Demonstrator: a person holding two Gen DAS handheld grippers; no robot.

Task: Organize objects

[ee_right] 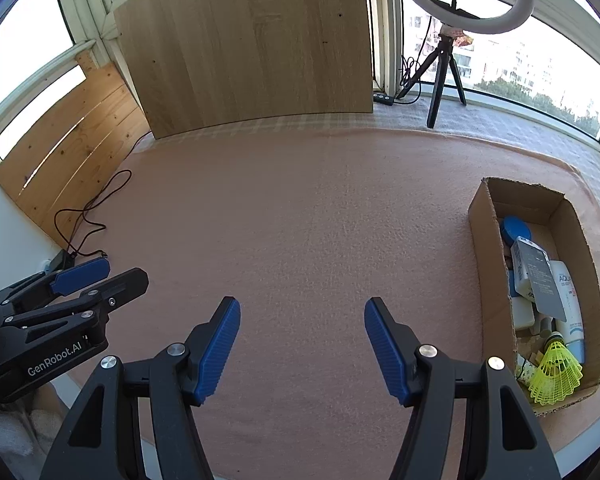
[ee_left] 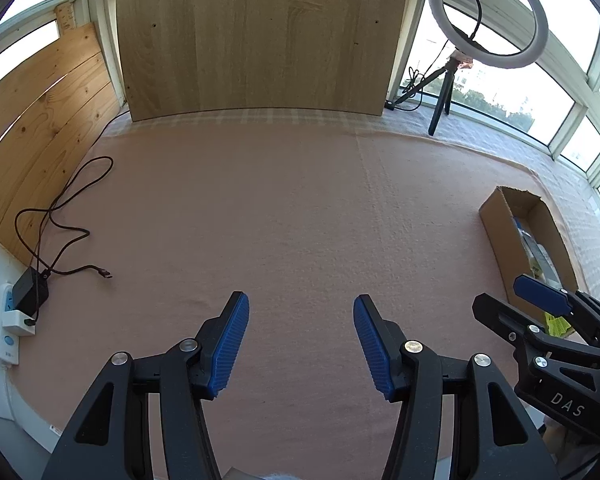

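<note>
Since the cardboard box (ee_right: pixel 484 248) at the right edge of the pink cloth (ee_right: pixel 300 220) already holds what looks like everything, among it a yellow shuttlecock (ee_right: pixel 556 376), a white tube (ee_right: pixel 568 300), a blue lid (ee_right: pixel 516 229) and a grey-labelled packet (ee_right: pixel 536 276), the sorting seems done or nearly so. To finish well, check the cloth for strays before drawing back, and keep clear of the shuttlecock's light skirt at the box's near end. The right gripper (ee_right: pixel 302 344) has its fingers spread with nothing between them, near the box; the left gripper (ee_left: pixel 301 340) is likewise spread and empty over bare cloth, well away from the black cable (ee_left: pixel 64 208) and charger (ee_left: pixel 30 292).
</note>
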